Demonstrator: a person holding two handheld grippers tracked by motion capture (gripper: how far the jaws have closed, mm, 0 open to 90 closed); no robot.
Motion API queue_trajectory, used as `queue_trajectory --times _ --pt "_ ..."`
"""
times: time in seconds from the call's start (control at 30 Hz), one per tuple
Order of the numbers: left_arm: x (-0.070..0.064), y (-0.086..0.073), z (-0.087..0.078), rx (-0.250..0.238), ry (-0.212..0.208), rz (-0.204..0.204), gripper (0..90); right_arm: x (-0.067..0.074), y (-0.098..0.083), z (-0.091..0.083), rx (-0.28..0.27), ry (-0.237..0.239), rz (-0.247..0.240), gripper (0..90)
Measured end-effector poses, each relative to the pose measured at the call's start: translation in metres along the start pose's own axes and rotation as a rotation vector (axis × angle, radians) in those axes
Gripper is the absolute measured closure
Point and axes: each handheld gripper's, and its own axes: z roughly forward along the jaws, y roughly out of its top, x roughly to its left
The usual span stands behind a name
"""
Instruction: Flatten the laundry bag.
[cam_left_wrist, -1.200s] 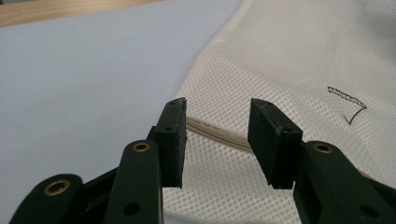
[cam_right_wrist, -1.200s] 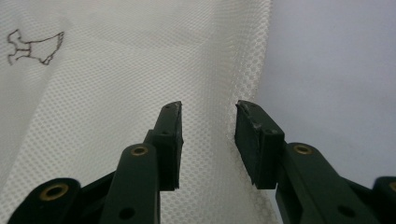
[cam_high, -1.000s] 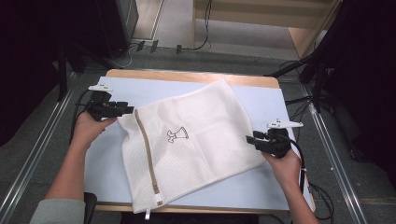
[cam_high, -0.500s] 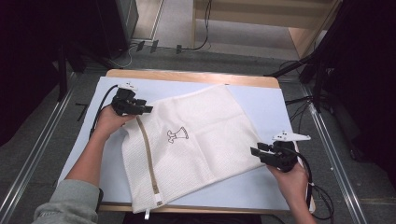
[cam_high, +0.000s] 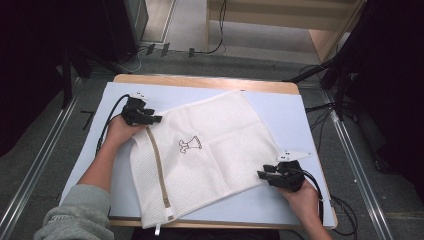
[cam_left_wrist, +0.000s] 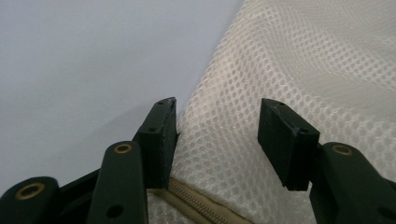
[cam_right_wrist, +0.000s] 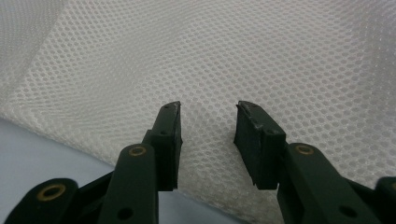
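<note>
- The white mesh bag (cam_high: 210, 150) lies flat and askew on the desk (cam_high: 280, 107), zipper (cam_high: 159, 172) toward the person's left.
- Best to pinch only corner mesh, clear of the zipper.
- Left tool (cam_high: 150, 119), jaws just widened, straddles the top-left corner ungripped; right tool (cam_high: 267, 176), narrowing, has moved onto the lower-right edge, not clamped.
</note>
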Motion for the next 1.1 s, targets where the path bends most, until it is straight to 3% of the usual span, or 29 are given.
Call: queue_trajectory --times 0.13,0.17,0.3,0.37,0.47,0.53,0.7,0.93,1.1 --pt "-0.003 0.001 0.000 0.010 0.030 -0.010 56.2 0.002 -0.005 0.001 -0.032 -0.017 -0.030 62.7" --pt "-0.004 0.001 -0.001 0.013 0.035 -0.010 59.9 0.006 -0.007 0.002 -0.036 -0.043 -0.066 65.6" --pt "-0.002 -0.001 -0.002 0.005 0.034 -0.041 70.4 0.009 -0.004 0.002 -0.009 -0.089 -0.096 73.0" --pt "-0.002 -0.004 -0.002 -0.020 0.042 -0.047 74.2 0.010 -0.004 0.002 -0.005 -0.108 -0.082 80.0" --pt "-0.004 -0.004 -0.002 -0.011 0.050 -0.028 79.2 0.010 -0.001 0.004 0.003 -0.103 -0.059 88.9" --pt "-0.006 -0.004 -0.002 -0.007 0.056 -0.017 84.0 0.012 0.002 0.005 0.016 -0.119 -0.069 90.0" --pt "-0.008 -0.002 -0.004 0.016 0.059 -0.007 89.2 0.007 0.008 0.006 0.045 -0.093 0.000 90.0" --pt "-0.002 -0.004 -0.013 0.022 0.009 -0.092 90.0 -0.007 0.020 0.007 0.032 -0.106 0.053 90.0" --pt "-0.003 -0.007 -0.024 0.011 0.002 -0.120 90.0 -0.022 0.032 0.012 0.019 -0.136 0.075 90.0"
